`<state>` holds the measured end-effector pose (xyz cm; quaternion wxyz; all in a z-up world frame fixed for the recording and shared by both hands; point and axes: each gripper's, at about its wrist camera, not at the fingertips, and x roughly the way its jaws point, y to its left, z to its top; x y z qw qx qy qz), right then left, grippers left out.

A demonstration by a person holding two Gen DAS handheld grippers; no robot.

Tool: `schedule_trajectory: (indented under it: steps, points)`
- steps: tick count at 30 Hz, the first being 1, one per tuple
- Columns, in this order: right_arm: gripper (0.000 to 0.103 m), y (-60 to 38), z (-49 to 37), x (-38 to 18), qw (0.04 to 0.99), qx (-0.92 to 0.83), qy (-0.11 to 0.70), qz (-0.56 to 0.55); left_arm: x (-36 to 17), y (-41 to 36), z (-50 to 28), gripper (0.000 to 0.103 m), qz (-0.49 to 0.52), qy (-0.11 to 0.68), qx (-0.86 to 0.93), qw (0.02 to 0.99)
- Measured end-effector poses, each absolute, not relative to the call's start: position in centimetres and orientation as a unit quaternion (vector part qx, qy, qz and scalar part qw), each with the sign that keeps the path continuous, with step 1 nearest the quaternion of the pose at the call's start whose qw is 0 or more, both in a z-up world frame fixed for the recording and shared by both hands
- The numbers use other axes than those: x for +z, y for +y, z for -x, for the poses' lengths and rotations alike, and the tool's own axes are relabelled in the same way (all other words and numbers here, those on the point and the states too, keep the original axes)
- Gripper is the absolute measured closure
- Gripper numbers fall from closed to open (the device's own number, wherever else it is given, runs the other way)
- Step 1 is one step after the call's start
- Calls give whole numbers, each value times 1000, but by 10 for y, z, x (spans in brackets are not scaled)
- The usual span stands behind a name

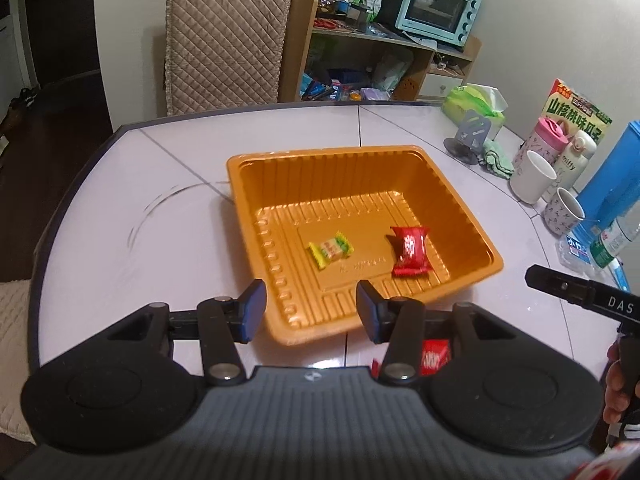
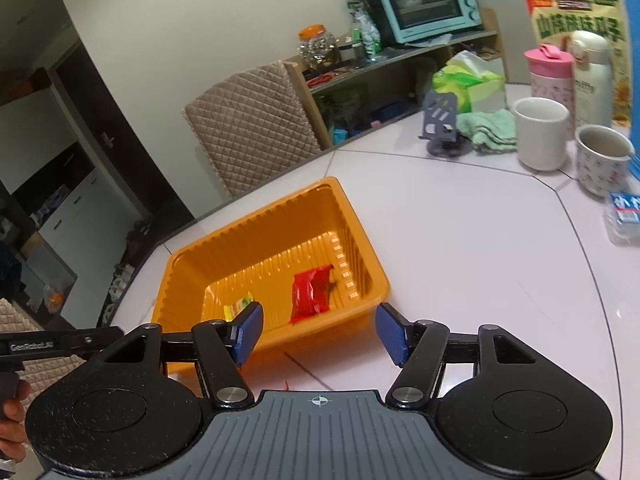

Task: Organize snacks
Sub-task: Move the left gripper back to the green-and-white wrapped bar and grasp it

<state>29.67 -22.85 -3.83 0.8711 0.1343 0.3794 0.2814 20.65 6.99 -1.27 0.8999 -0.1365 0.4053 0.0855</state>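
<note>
The ribbed tray [image 1: 256, 184] is coloured orange; a yellow-green snack packet [image 1: 330, 249] and a red snack packet [image 1: 410, 251] are seen in it. The desk [image 1: 120, 208] is white with grey lines. The chair cover [image 1: 228, 40] is quilted in beige diamonds. The toaster oven [image 1: 438, 4] is finished in pale teal.

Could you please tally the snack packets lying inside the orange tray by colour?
Inside the orange tray:
Red packet: 1
Yellow-green packet: 1
Total: 2
</note>
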Motion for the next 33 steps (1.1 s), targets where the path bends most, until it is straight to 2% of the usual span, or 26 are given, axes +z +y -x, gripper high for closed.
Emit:
schedule_trajectory:
  steps: [17,33]
  points:
    - [38,-249,-218,-43,865,254,412,-132,-24,59,-129,57,122,426,57,895]
    - [38,-247,-190,-66,849,244,456,-111,-52,38,-115,57,72,459,15,886]
